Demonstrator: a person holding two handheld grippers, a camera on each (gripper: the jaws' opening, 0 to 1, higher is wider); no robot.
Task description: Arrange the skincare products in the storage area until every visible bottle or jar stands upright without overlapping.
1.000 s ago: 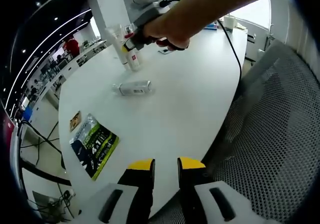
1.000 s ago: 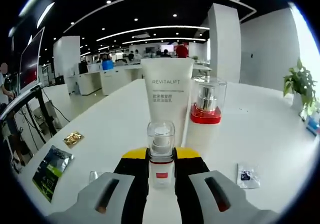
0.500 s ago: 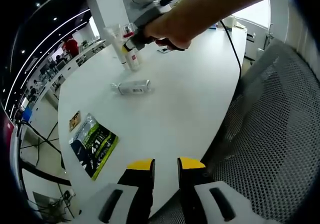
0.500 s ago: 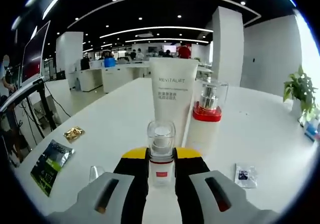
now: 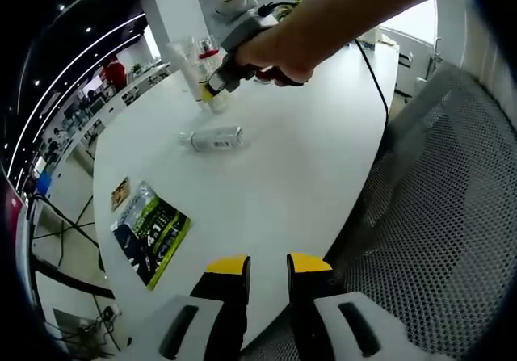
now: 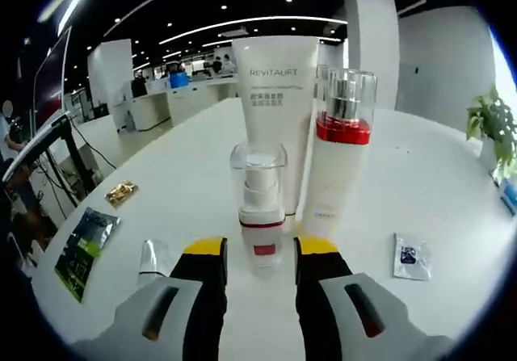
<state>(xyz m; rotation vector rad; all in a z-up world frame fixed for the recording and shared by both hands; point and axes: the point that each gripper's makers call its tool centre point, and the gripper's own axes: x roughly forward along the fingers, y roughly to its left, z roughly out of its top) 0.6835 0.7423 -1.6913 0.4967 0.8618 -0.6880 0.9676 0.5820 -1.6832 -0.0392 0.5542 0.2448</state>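
In the right gripper view a small clear-capped bottle (image 6: 260, 207) with a red band stands upright on the white table (image 6: 420, 183). My right gripper (image 6: 260, 256) is open around its base, jaws apart from its sides. Just behind it stand a white REVITALIFT tube (image 6: 275, 111) and a red-collared pump bottle (image 6: 339, 159). In the left gripper view a white bottle (image 5: 214, 140) lies on its side; its clear cap (image 6: 152, 260) shows at the lower left. A hand (image 5: 271, 50) holds the right gripper (image 5: 214, 86) at the standing group. My left gripper (image 5: 267, 270) hangs open over the table's near edge, holding nothing.
A green packet (image 5: 152, 233) and a small gold packet (image 5: 121, 193) lie on the table to the left of the lying bottle. A small sachet (image 6: 409, 256) lies right of the pump bottle. A grey mesh chair (image 5: 436, 216) stands by the table's edge.
My right gripper has opened and let go of the small bottle, which now stands on its own. The right view has drawn closer to the bottles. The left gripper has not moved.
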